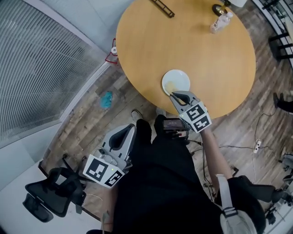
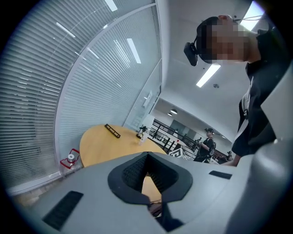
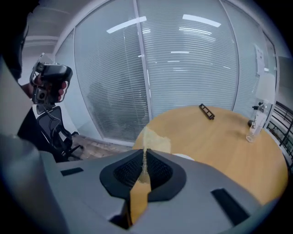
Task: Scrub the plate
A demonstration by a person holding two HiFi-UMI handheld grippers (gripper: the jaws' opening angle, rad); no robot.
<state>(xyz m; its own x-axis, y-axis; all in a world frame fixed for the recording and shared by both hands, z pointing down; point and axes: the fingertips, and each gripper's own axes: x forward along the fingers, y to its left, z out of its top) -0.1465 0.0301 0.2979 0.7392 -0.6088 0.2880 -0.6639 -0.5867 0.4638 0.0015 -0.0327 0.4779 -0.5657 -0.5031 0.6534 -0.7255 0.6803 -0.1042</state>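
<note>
I see a round wooden table (image 1: 201, 50) filling the upper right of the head view. A white plate (image 1: 176, 81) sits near its lower edge. A clear bottle (image 1: 220, 22) stands at top right, beside a small dark object (image 1: 218, 8). A black bar (image 1: 162, 7) lies at the top.

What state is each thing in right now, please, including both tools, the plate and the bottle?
Right tool: shut on the sponge, at the plate's near rim.
Sponge: pinched between the jaws, free end over the plate.
Plate: right way up, flat on the table near its edge.
Left tool: shut, empty, held low beside the person, off the table.
Bottle: upright on the table's far side.
</note>
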